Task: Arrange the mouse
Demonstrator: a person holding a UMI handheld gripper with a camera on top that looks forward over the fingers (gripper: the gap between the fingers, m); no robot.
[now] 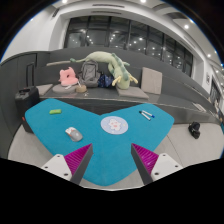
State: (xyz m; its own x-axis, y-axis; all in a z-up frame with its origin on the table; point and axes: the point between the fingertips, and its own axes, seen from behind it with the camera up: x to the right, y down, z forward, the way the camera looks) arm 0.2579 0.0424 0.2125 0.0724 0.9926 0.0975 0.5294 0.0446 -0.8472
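Observation:
A small light grey mouse (74, 132) lies on a teal desk mat (100, 150), ahead of my fingers and to the left. A white round logo (113, 125) marks the mat beyond the fingers. My gripper (112, 160) is open and empty above the near part of the mat, well short of the mouse. The magenta pads (80, 160) stand far apart.
A small green item (55, 113) and a blue item (147, 114) lie near the mat's far corners. Beyond the grey table stand a sofa with a pink plush (67, 77), a grey bag (88, 72) and a green plush (118, 68). Windows run behind.

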